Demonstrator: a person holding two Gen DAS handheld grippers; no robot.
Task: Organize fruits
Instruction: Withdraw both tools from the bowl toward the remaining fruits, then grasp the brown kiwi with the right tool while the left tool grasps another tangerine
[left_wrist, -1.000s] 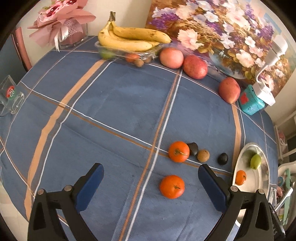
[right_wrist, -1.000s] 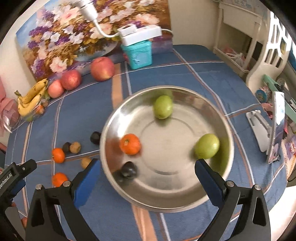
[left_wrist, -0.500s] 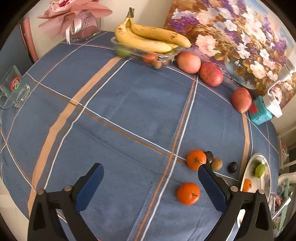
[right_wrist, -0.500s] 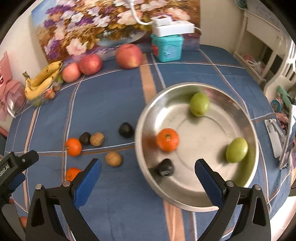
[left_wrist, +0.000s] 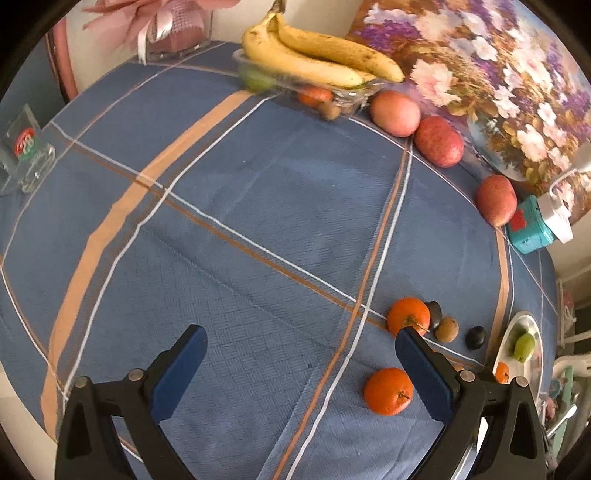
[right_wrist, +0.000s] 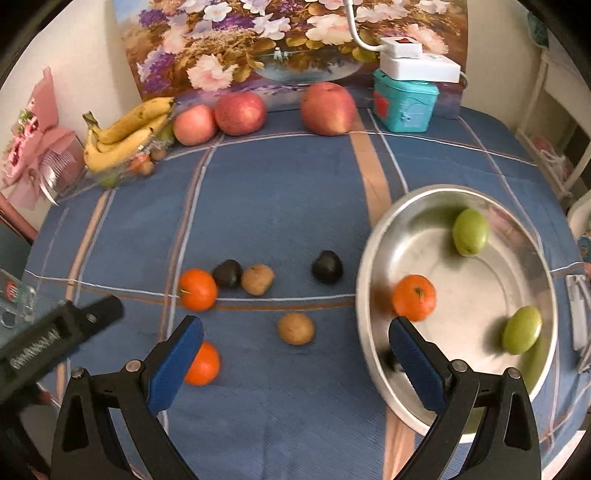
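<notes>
A steel bowl (right_wrist: 369, 258) on the blue cloth holds an orange (right_wrist: 413, 297) and two green fruits (right_wrist: 470, 231) (right_wrist: 521, 329). Left of it lie two oranges (right_wrist: 197, 289) (right_wrist: 202, 363), two dark fruits (right_wrist: 326, 267) (right_wrist: 227, 273) and two brown fruits (right_wrist: 258, 279) (right_wrist: 296, 328). My right gripper (right_wrist: 291, 352) is open and empty above the cloth near the lower brown fruit. My left gripper (left_wrist: 299, 363) is open and empty; an orange (left_wrist: 388, 391) lies beside its right finger. The bowl shows at the left wrist view's right edge (left_wrist: 508, 339).
At the back stand three red apples (right_wrist: 328, 108), a clear tray with bananas (right_wrist: 125, 131) and small fruits, a teal box (right_wrist: 404, 103), a flower painting (right_wrist: 288, 40) and a pink bouquet (right_wrist: 33, 147). A glass holder (left_wrist: 26, 155) sits at the left edge.
My right gripper has swung left, from over the bowl to over the loose fruit. My left gripper has shifted left, so the loose fruit now sits at its right.
</notes>
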